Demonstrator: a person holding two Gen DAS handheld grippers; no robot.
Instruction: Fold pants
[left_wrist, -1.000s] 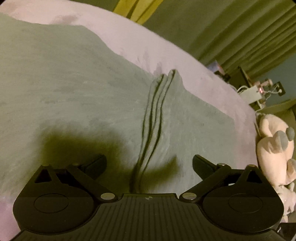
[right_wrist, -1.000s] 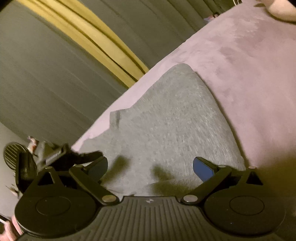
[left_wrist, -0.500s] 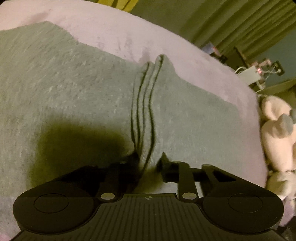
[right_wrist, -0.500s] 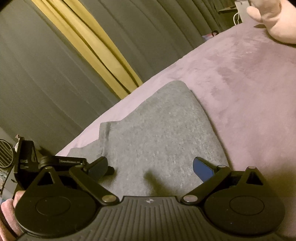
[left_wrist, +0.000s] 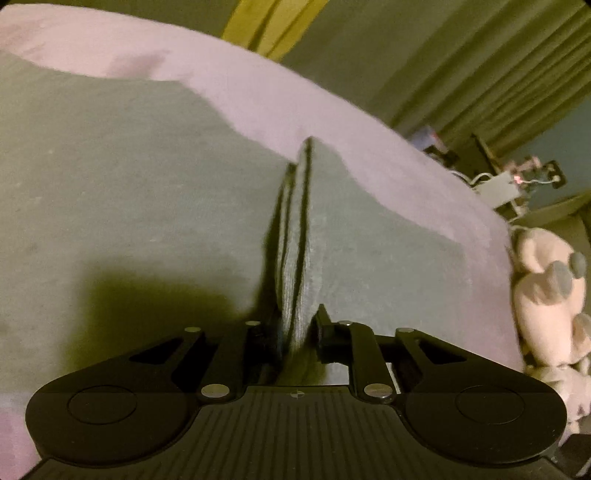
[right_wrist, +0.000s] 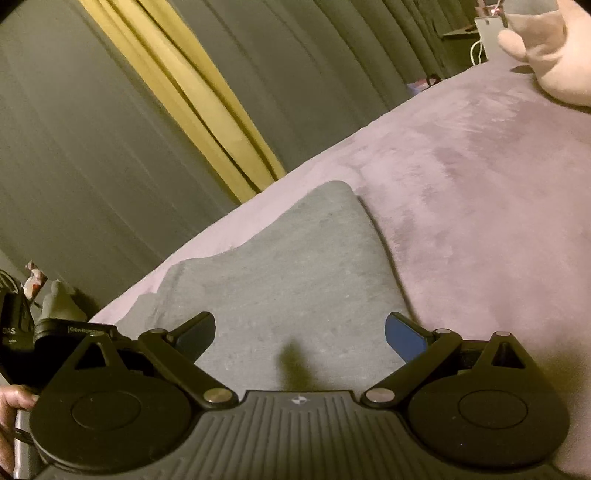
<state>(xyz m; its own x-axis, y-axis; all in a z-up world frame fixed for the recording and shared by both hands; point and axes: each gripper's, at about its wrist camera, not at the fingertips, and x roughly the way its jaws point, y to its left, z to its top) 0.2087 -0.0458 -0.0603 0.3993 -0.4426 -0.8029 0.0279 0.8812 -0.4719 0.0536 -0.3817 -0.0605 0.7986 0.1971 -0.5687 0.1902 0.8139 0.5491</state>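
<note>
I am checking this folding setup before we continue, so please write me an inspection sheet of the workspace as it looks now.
Surface: a bed with a pinkish-purple cover, soft and slightly rumpled.
Job's things: grey pants lying on the cover; a raised ridge of layered fabric runs toward the left gripper.
Clutter: a pale stuffed toy at the bed's edge.
Grippers: left gripper shut on the ridge of the pants; right gripper open, above the pants, nothing between its fingers.
Cables: a white cable beside a pale box beyond the bed.
Surroundings: dark curtains with a yellow curtain between them; dim light.
</note>
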